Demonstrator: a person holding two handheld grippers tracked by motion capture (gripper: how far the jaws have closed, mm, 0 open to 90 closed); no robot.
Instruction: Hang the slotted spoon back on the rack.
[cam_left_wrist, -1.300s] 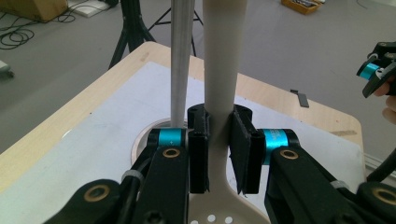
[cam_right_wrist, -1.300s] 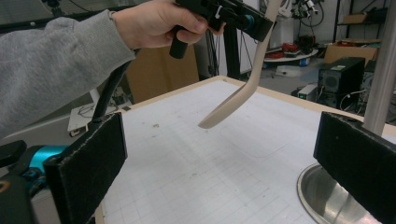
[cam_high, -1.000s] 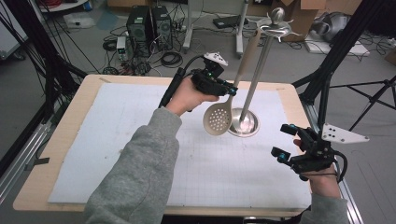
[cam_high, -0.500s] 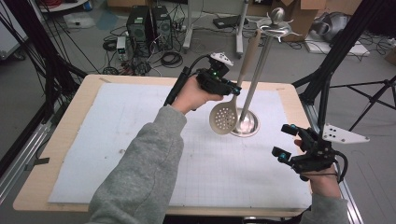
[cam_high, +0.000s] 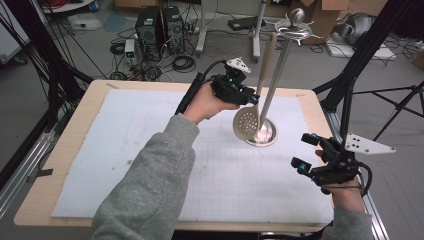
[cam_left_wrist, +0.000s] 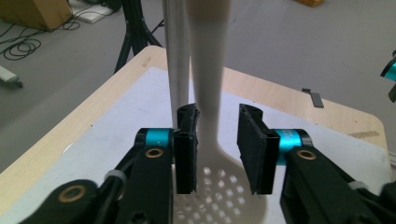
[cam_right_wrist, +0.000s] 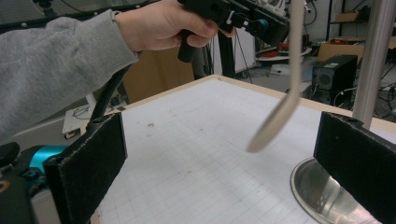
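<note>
Claw work first: your right claw (cam_high: 306, 152) hangs spread and empty over the tabletop's (cam_high: 90, 112) near right corner. Farther in, your left claw (cam_left_wrist: 217, 140) brackets the neck of the cream slotted spoon (cam_high: 247, 123), one pad touching, the other apart. Its handle runs upward, just beside the steel rack pole (cam_high: 278, 60), whose round base (cam_high: 267, 135) stands near the far right edge.

light wooden table (cam_high: 95, 107), rounded corners, on dark metal frame. large white gridded paper mat (cam_high: 150, 125) lies flat on top, covering most of it; bare wood border shows all round. round shiny metal stand base (cam_high: 265, 135) sits on mat toward far right, silver pole (cam_high: 277, 65) rising upright from it. small dark specks on mat near left.
</note>
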